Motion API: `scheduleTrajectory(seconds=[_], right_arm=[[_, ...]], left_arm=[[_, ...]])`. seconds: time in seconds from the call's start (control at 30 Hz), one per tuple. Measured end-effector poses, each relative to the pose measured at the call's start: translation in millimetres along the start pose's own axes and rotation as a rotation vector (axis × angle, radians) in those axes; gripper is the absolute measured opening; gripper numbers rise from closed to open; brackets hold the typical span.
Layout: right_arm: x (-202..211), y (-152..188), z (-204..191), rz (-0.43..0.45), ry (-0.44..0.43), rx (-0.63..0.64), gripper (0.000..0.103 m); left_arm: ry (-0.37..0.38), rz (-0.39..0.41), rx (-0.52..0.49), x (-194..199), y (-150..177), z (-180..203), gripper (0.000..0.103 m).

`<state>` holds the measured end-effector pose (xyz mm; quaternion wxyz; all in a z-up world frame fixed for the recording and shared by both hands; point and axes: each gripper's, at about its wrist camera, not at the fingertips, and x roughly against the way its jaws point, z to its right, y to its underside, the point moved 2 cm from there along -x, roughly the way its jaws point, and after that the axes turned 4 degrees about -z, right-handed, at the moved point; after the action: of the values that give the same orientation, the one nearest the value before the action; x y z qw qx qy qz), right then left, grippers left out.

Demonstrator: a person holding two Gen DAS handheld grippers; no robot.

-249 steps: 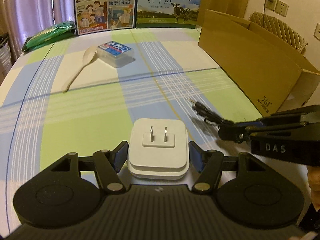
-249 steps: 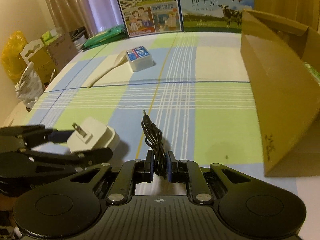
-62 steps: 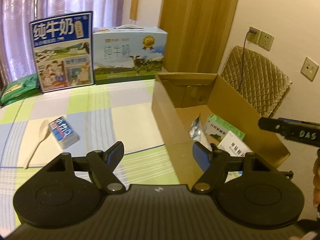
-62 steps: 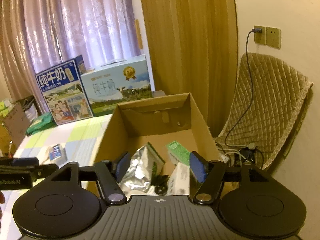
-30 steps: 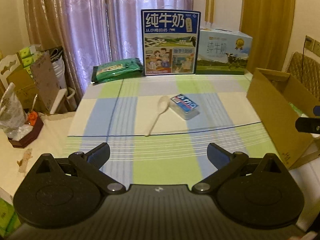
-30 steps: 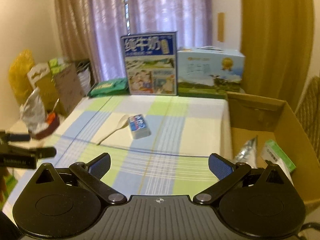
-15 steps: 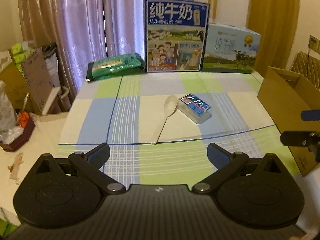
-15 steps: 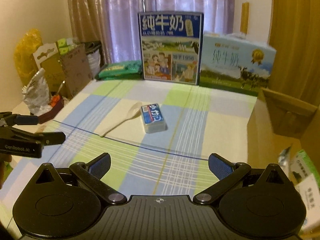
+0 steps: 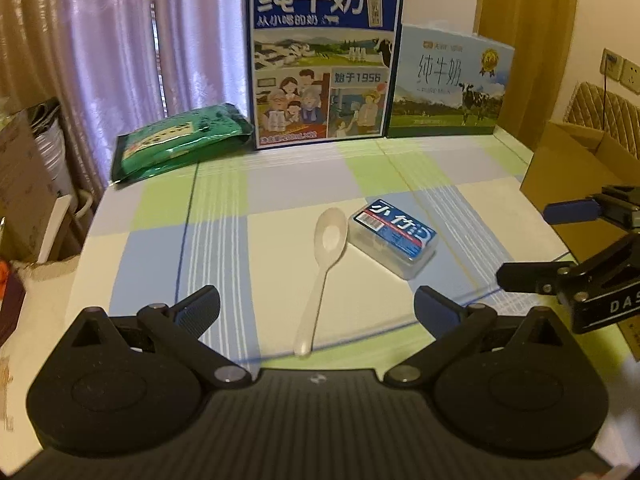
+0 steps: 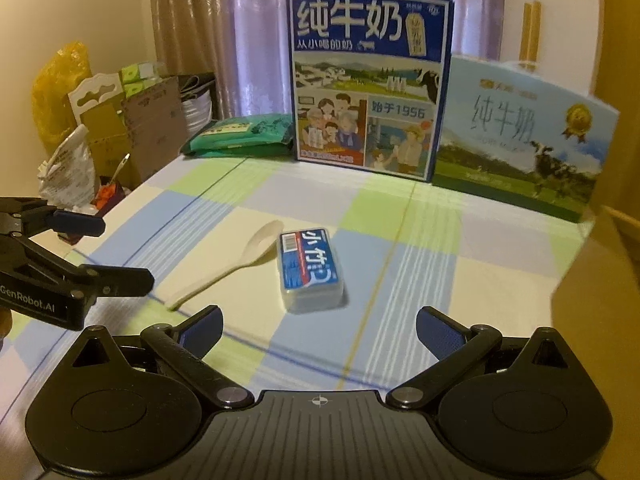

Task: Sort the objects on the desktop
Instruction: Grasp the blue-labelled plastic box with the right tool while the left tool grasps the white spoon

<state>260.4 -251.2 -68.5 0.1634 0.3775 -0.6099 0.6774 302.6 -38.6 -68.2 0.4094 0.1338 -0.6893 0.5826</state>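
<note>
A cream plastic spoon point(image 9: 322, 265) point(image 10: 230, 266) lies on the checked tablecloth, bowl away from me. Beside it on the right sits a small clear box with a blue label point(image 9: 393, 237) point(image 10: 309, 270). My left gripper point(image 9: 316, 309) is open and empty, above the cloth with the spoon's handle between its spread fingers. My right gripper point(image 10: 319, 328) is open and empty too, just short of the blue-label box. In the left wrist view the right gripper point(image 9: 532, 246) shows at the right edge; in the right wrist view the left gripper point(image 10: 112, 250) shows at the left edge.
A brown cardboard box point(image 9: 576, 184) point(image 10: 596, 292) stands at the table's right edge. Two milk cartons point(image 9: 322, 60) point(image 9: 450, 84) and a green packet point(image 9: 180, 140) line the back. Cardboard and bags point(image 10: 100, 132) crowd the floor off the left side.
Both grippers have come down and forward toward the spoon and the blue-label box, which now look larger. Earlier the charger and cable they held went into the cardboard box.
</note>
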Motion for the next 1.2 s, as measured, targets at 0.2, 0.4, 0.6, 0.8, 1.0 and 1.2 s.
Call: scheduleTrajectory(seconds=[0.2,0.4,0.6,0.8,1.0,1.2], right_arm=[[-41,-13,5,-0.019,-0.021,0.025,0.091],[-77,-17,10,-0.05,-0.044,0.046,0.077],[-103,-19,4,-0.069,-0.069,0.061,0.069],[-112,-20,8,-0.101,0.005,0.035,0.054],[-97,-7,34,-0.103,0.095,-0.082,0.054],[-88,-1,42,-0.095,0.096,-0.092,0.054]], left_arm=[[0.019,-0.005,-0.026,-36,-15,-12,0.101],[0.018,-0.039,-0.052,-72,-16,-23,0.101],[0.027,-0.046,-0.033,-89,-10,-33,0.101],[0.03,-0.05,-0.045,-100,-9,-31,0.095],[0.069,-0.037,-0.078,-114,-21,-14,0.088],[0.085,-0.035,-0.121,-127,-31,4,0.068]])
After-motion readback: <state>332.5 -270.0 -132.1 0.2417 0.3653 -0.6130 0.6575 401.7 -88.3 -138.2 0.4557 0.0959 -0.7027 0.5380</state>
